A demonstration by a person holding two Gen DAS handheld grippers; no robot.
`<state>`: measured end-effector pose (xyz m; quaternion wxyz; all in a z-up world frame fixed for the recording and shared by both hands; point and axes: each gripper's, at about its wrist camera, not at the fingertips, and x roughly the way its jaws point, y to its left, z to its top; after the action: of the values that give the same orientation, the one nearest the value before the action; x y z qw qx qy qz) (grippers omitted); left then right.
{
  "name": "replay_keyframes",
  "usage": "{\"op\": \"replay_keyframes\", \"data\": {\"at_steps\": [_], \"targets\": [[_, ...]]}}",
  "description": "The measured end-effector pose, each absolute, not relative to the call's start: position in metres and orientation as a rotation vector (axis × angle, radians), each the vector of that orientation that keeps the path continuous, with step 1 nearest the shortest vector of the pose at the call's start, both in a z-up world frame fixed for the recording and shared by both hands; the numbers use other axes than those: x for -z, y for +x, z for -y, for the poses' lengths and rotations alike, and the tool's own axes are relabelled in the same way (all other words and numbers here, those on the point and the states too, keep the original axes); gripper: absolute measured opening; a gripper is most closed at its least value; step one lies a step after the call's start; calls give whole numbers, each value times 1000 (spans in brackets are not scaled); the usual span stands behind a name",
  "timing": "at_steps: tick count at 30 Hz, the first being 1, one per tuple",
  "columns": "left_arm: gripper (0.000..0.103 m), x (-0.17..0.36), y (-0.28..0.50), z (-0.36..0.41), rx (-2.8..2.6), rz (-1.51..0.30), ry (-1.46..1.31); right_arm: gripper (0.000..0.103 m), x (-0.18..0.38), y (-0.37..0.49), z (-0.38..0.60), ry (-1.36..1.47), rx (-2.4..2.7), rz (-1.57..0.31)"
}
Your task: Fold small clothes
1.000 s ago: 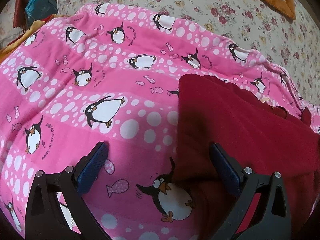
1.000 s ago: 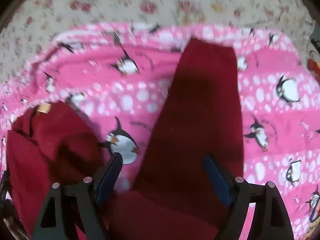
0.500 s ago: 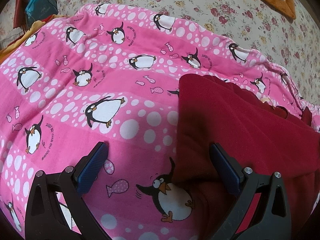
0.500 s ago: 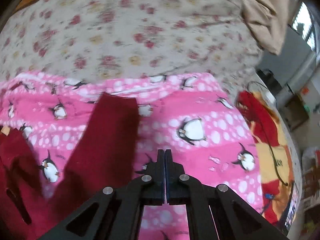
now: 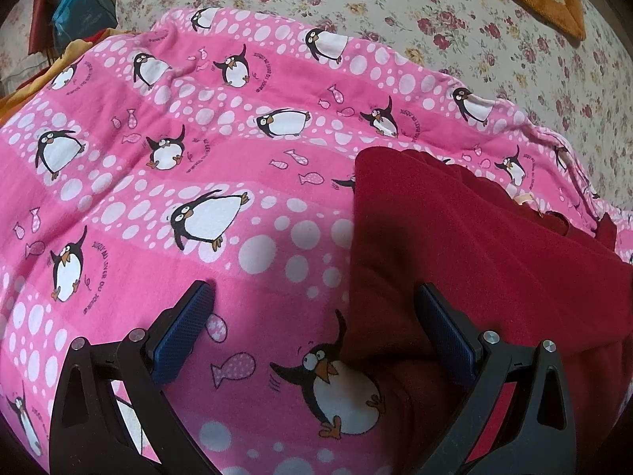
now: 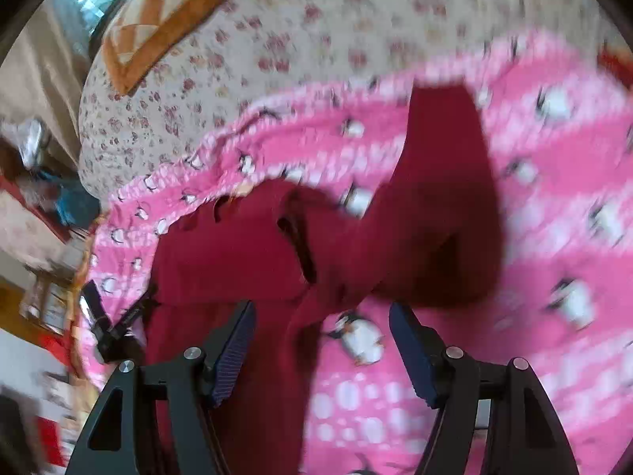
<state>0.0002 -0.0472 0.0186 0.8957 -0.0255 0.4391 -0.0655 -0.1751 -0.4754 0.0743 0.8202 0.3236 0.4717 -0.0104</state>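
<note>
Pink penguin-print blanket [image 5: 221,182] on the floral bedspread [image 5: 455,19], dark red garment [image 5: 474,245] lying part-folded across it.

Both the left gripper [image 5: 312,324] and the right gripper [image 6: 320,346] are spread wide, grasping nothing. A risk, I judge: closing low could pinch blanket along with garment and drag both. Only the right view, blurred, shows the garment's long outstretched sleeve [image 6: 443,182] and the left gripper from outside; the left view gives only a sharp folded edge.
</note>
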Motion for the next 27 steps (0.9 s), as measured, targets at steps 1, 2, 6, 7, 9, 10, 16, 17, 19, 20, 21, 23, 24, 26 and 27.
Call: {"op": "replay_keyframes", "data": {"at_steps": [1,2,6,7,9,10,16,17,19,20,21,23,24,26,27], "targets": [[102,-19,0,47,136,-909,-55,67,-62,-170,480,736,34,-995],[102,-18,1,47,137,-909,-56,68,-50,-164,486,807,43,-981],[102,-18,0,48,132,-908,-46,71,-15,-142,503,1027,75,-879],[102,-18,-1,48,132,-907,-44,71,-15,-138,506,1032,100,-838],[102,-18,0,48,134,-908,-48,70,-15,-130,514,1051,119,-763],[102,-18,-1,48,133,-908,-47,60,-15,-126,518,1059,119,-724],[102,-16,0,50,130,-909,-38,29,-43,-135,554,1050,84,-472],[102,-16,0,50,129,-909,-36,25,-53,-138,556,993,86,-461],[102,-16,1,50,131,-909,-36,19,-58,-136,557,926,111,-501],[102,-16,1,49,132,-910,-36,17,-58,-134,556,870,152,-538],[102,-16,1,50,132,-909,-36,15,-58,-133,555,794,204,-571],[102,-16,1,50,132,-910,-35,15,-54,-132,552,654,309,-643],[102,-16,1,50,132,-910,-36,15,-46,-134,554,658,326,-683],[102,-16,1,50,132,-909,-35,16,-32,-141,564,734,340,-765],[102,-16,1,50,131,-909,-35,18,-28,-148,569,781,344,-784]]}}
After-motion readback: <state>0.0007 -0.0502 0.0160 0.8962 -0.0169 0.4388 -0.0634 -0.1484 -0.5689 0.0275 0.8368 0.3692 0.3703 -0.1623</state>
